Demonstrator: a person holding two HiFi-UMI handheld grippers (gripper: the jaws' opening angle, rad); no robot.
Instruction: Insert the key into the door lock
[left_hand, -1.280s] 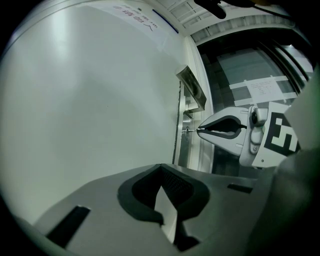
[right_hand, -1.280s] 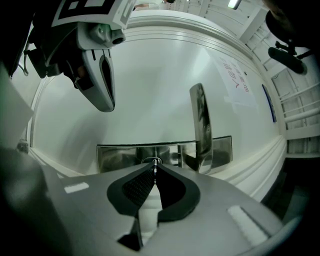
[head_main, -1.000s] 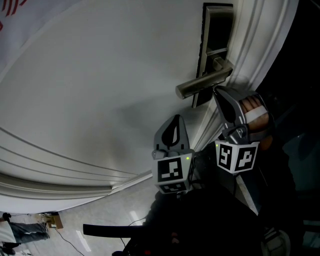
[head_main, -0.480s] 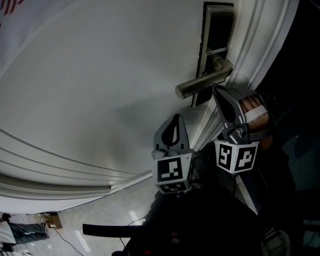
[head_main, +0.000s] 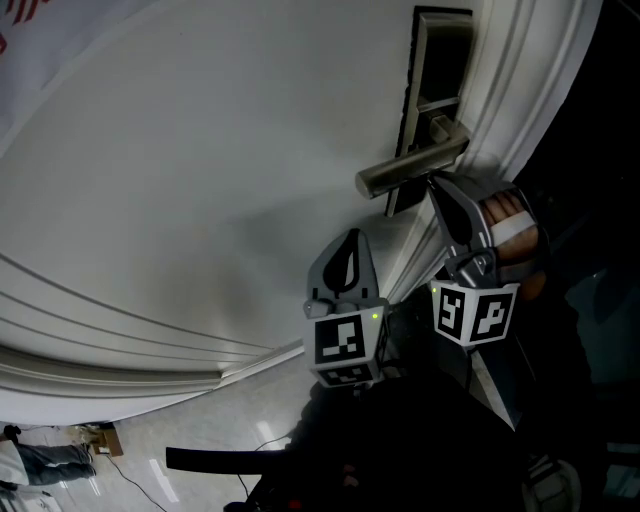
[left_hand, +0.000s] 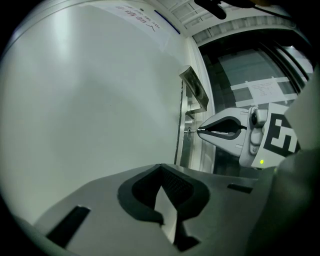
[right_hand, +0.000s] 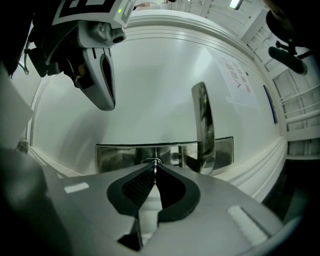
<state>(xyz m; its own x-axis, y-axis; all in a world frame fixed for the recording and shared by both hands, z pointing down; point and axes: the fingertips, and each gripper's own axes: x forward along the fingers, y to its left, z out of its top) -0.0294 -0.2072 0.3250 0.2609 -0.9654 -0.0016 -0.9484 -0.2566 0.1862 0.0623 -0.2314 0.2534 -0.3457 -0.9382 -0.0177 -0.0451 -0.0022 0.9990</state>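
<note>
A steel lock plate (head_main: 440, 60) with a lever handle (head_main: 410, 165) sits at the right edge of a white door (head_main: 200, 180). My right gripper (head_main: 432, 182) points at the plate just under the handle, shut on a thin key (right_hand: 154, 169). The key's tip is at the keyhole (right_hand: 152, 161) in the plate (right_hand: 120, 156); how deep it sits I cannot tell. From the left gripper view the key (left_hand: 192, 131) juts from the right gripper (left_hand: 200, 131) to the plate (left_hand: 186, 117). My left gripper (head_main: 350, 234) hangs lower and left, shut and empty, apart from the door.
Raised moulding (head_main: 120, 340) runs across the door's lower part. The white door frame (head_main: 520, 80) stands just right of the lock, with a dark opening beyond. Floor with a cable (head_main: 150, 470) shows at the bottom left. A paper notice (right_hand: 240, 82) hangs higher on the door.
Only the head view has shifted slightly; both grippers and the key hold the same places against the lock.
</note>
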